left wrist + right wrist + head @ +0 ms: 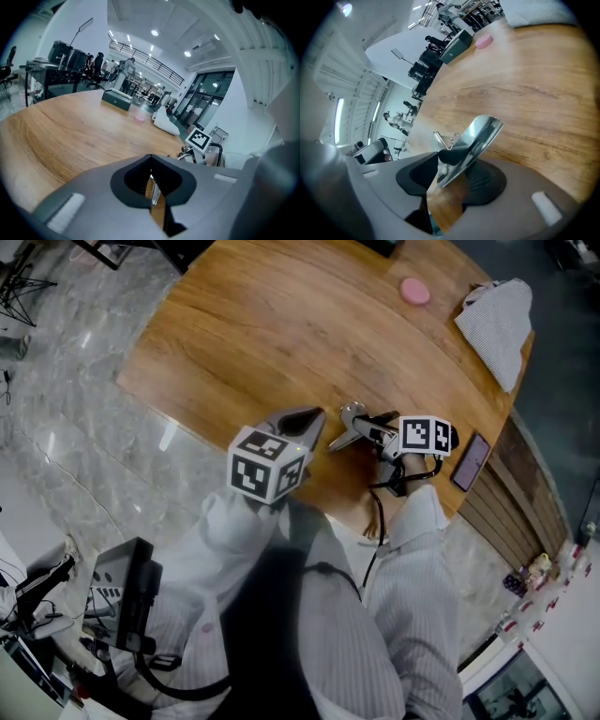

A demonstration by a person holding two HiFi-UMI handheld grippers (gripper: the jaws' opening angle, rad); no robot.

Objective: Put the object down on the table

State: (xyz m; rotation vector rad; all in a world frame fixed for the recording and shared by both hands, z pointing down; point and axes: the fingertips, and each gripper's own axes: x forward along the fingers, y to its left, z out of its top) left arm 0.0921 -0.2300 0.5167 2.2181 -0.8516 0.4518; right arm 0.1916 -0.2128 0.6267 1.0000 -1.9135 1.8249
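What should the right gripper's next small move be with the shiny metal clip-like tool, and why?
Probably draw the right gripper back off the shiny metal clip-like tool. Its jaws stand apart around the tool, which seems to lie on the round wooden table, though contact is hard to confirm.

Pink disc (414, 291), striped cloth (499, 317) — crumpled, dark phone (470, 461), grey marble floor (66, 427)

Brown wood-grain table (281, 324), pink disc (414, 291), grey-and-white pinstriped cloth (499, 320), shiny silver metal object (485, 131).
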